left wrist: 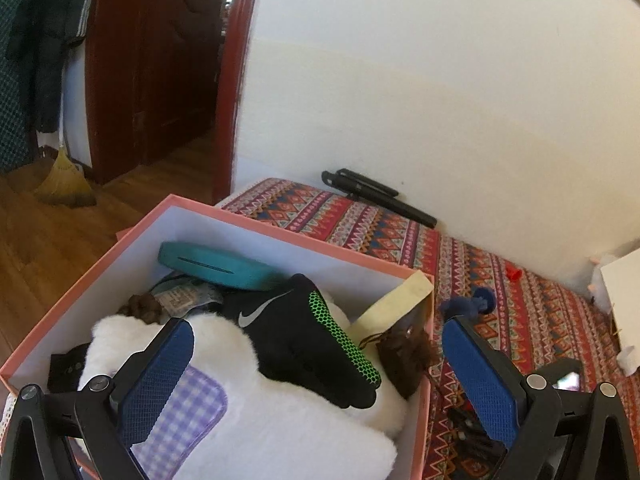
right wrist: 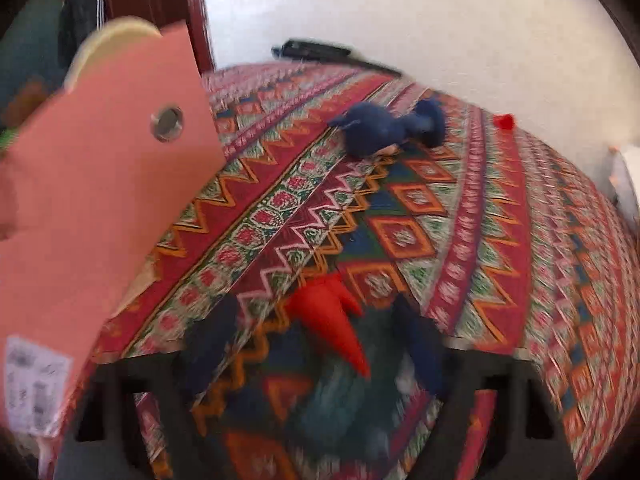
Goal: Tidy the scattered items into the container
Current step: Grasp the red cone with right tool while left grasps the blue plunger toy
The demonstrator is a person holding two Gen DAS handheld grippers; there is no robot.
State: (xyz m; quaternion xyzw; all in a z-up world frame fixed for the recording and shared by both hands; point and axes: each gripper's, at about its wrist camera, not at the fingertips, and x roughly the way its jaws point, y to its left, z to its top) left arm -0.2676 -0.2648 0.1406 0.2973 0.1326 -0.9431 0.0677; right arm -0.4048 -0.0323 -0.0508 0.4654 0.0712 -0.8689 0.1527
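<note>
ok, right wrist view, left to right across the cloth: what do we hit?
Pink box at the left edge → red cone-shaped item between the right tool's fingers → dark blue item farther back → small red piece near the wall, all on the patterned cloth.

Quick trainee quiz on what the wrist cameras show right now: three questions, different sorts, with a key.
1. True or false: the blue plush toy lies inside the pink box.
2. What sits between the jaws of the right gripper? A) a spoon B) a red pointed piece C) a cup
3. Fill in: the black folded stand lies on the cloth against the ____.

Key: 1 false, it is on the cloth beside the box; 2 B; 3 wall.
</note>
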